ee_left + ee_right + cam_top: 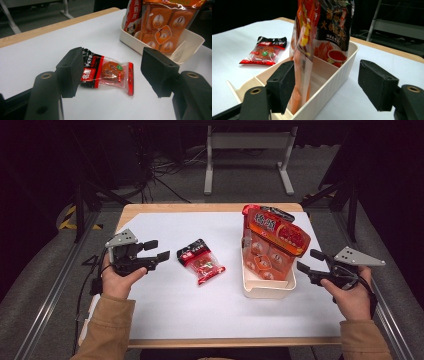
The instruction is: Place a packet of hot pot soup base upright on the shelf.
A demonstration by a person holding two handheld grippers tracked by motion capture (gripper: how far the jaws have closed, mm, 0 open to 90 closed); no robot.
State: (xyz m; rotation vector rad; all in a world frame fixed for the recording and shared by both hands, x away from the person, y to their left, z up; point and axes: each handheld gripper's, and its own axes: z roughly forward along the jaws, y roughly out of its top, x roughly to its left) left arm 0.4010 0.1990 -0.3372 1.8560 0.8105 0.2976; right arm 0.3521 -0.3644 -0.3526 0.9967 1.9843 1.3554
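A small red and black snack packet [201, 261] lies flat on the white table top, left of centre. My left gripper [157, 250] hovers just left of it, open, and the packet [106, 72] sits between and beyond its jaws. A cream divided bin [268, 286] stands at the right with two tall packets upright in it: an orange one [277, 247] in front and a red and black one [256, 215] behind. Held by the person's hand, my right gripper [310, 261] is open beside the bin's right end [329, 82], with nothing between the jaws. The snack packet [265, 53] lies beyond the bin.
The white sheet [165, 310] covers a wooden table whose edge [200, 208] shows at the back. Aluminium rails [50, 290] run along both sides. A grey stand [247, 155] and cables lie on the floor behind the table.
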